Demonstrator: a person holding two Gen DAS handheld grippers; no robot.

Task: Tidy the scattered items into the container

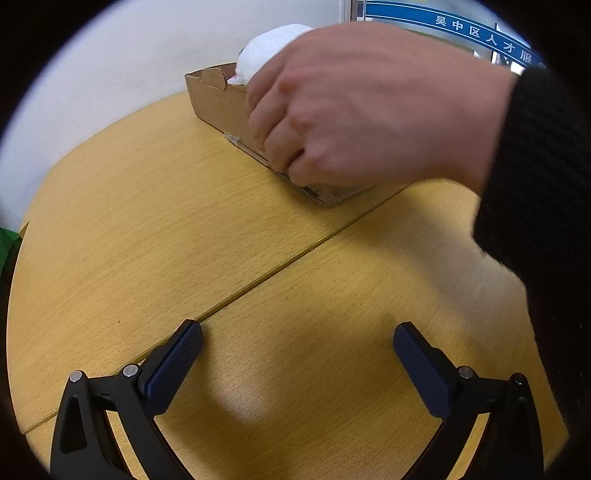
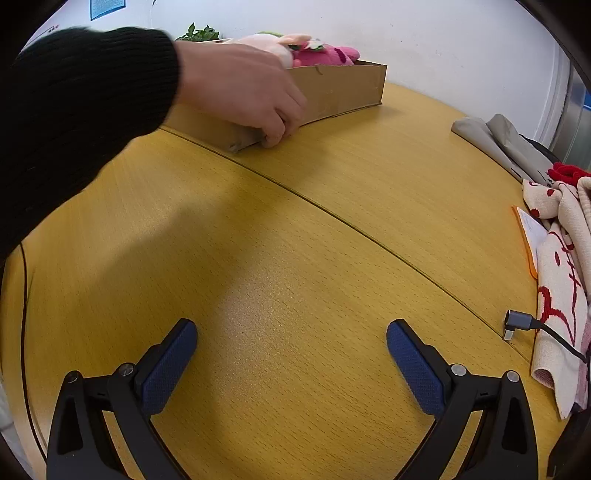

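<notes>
A shallow cardboard box (image 1: 218,107) stands at the far side of the wooden table; it also shows in the right wrist view (image 2: 343,90). A white plush toy (image 1: 269,48) lies in it, and a pink plush toy (image 2: 328,55) with a pale one beside it shows in the right wrist view. A bare hand (image 1: 343,107) in a black sleeve grips the box's near corner, also in the right wrist view (image 2: 243,88). My left gripper (image 1: 297,354) is open and empty over the table. My right gripper (image 2: 291,354) is open and empty too.
A patterned cream and red cloth (image 2: 561,288) and a grey cable plug (image 2: 517,323) lie at the right edge. A folded grey garment (image 2: 506,144) lies at the far right. A green plant (image 2: 197,34) stands behind the box. A seam (image 2: 332,214) crosses the table.
</notes>
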